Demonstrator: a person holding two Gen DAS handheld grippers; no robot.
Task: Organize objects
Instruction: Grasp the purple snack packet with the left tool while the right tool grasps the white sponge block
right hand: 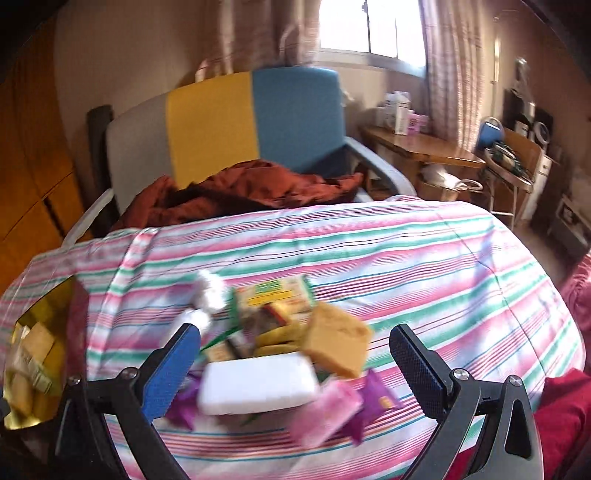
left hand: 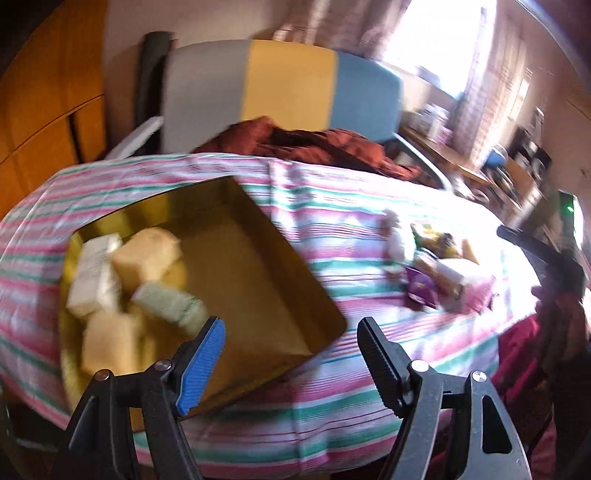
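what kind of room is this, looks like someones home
Most likely a lived-in room at home: a table under a striped cloth, an armchair with a rust-red garment dumped on it, and a curtained window.

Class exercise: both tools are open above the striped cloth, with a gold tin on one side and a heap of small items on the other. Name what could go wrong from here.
1. The heap is tightly overlapped; closing the right tool there may catch the white block plus neighbours, or knock some aside.
2. The gold tin is filled only at one end, so further drops may pile up and spill.
3. The left tool hangs over the tin's corner and could nudge it.
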